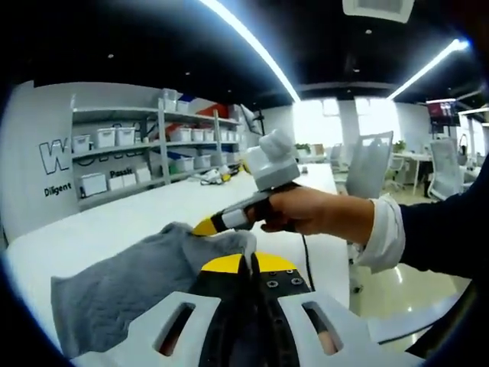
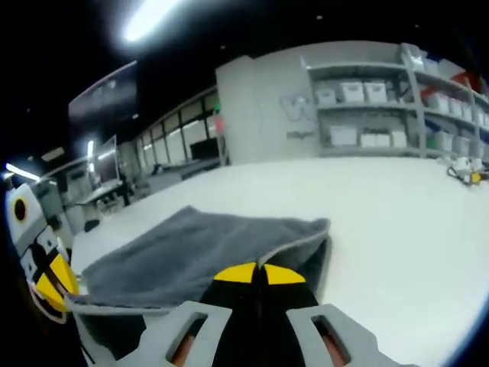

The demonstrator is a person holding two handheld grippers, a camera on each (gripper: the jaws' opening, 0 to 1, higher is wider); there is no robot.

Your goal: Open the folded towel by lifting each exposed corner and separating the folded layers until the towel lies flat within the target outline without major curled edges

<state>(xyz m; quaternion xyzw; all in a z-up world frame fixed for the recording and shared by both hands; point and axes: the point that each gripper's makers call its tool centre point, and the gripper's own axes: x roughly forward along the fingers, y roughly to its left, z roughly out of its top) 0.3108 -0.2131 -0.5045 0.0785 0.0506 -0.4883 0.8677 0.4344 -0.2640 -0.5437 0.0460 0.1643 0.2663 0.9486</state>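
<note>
One grey towel (image 2: 206, 252) on white table (image 2: 397, 222)

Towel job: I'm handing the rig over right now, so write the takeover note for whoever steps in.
Left gripper: shut on the grey towel, a corner pinched and raised.
Right gripper: shut on the towel's near edge.
The towel hangs between both grippers above the white table, layers partly separated.
No target outline can be made out.
Left: spread it flat, smooth curled edges.

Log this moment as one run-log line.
stage: unfolding | left gripper: shut on grey terry towel edge | right gripper: shut on towel edge | towel: lifted, partly folded | surface: white table
</note>
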